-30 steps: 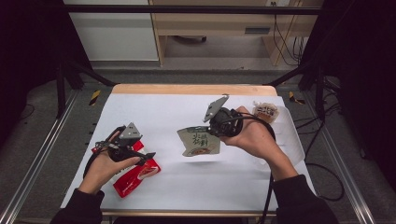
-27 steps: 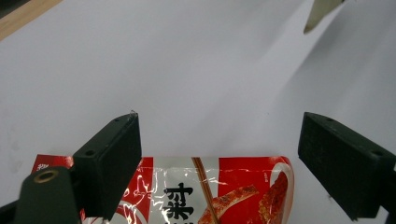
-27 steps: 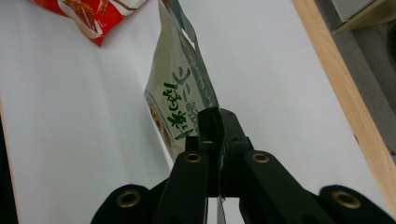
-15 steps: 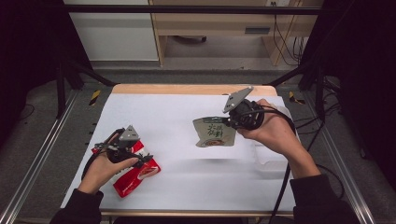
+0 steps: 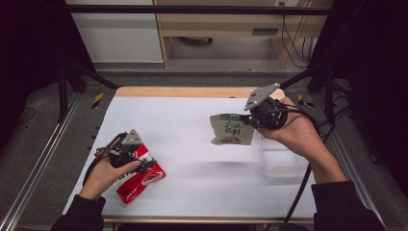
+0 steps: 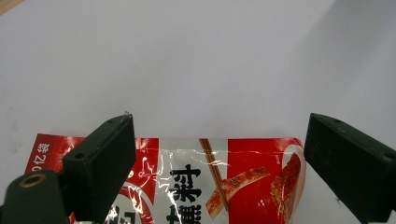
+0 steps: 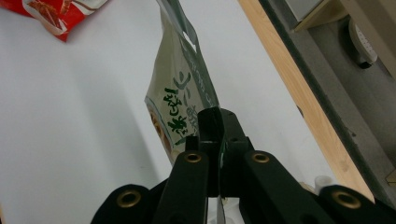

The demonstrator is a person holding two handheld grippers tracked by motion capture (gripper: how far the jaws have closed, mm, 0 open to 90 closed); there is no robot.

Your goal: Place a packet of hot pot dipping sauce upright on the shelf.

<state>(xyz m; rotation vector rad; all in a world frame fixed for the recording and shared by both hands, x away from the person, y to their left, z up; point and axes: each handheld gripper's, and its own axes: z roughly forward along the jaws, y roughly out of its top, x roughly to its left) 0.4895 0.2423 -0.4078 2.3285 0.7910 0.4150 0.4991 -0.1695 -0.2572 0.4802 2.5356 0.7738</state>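
The right gripper (image 5: 250,126) is clamped on the edge of a green-and-white sauce packet (image 5: 232,130), its two black jaws pressed together with the thin foil seam pinched between them, as the right gripper view shows plainly (image 7: 215,135). The packet (image 7: 180,88) hangs off the jaws clear of the table, its printed face turned toward the high view, with green lettering and a picture of food near its lower edge. The person's right hand (image 5: 293,132) wraps the gripper's body from the right, and a black cable trails from it down along the forearm. Just beneath and to the near side of that hand stands a clear plastic container (image 5: 281,156), on the right part of the white table (image 5: 192,120).

Well apart, at the near left of the table, the left gripper (image 5: 144,163) has its jaws spread wide. In the left gripper view the two jaws stand at either side of a red sauce packet (image 6: 210,177), above it, and whether they touch it cannot be told. That red packet (image 5: 139,178) lies flat on the table under the gripper, its far end poking out toward the right. The left hand (image 5: 108,171) holds the gripper from the near side.

A wooden strip (image 5: 187,91) runs along the table's far edge
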